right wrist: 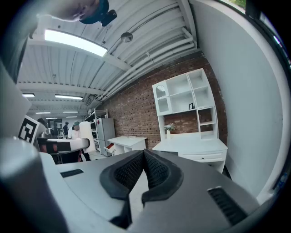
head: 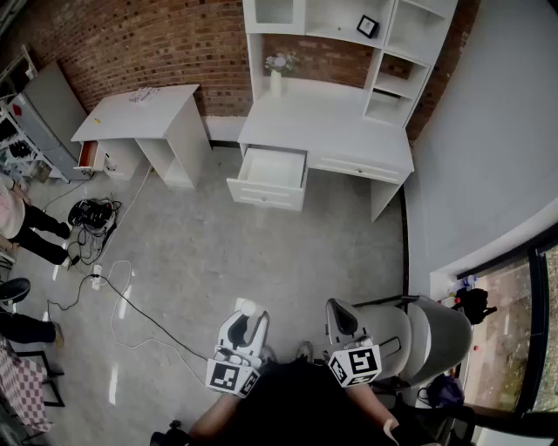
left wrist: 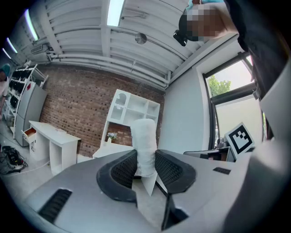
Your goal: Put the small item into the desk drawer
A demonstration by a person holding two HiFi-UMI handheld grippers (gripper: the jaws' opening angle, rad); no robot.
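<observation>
A small white wrapped cylinder [left wrist: 145, 142] stands upright between the black ribbed pads of my left gripper [left wrist: 145, 160], which is shut on it. In the head view my left gripper [head: 248, 315] is low in the frame with the white item [head: 247, 306] at its tips. My right gripper [head: 340, 312] is beside it, shut with nothing in it; in its own view the pads [right wrist: 134, 169] meet at the tips. Far ahead across the floor stands the white desk [head: 349, 122], its left drawer [head: 270, 177] pulled open.
A white hutch with shelves [head: 349, 26] and a flower vase [head: 277, 74] top the desk. A second white desk [head: 144, 113] stands at left. Cables [head: 96, 213] trail over the grey floor. A person [head: 22, 222] is at the left edge, a grey chair [head: 436, 335] at right.
</observation>
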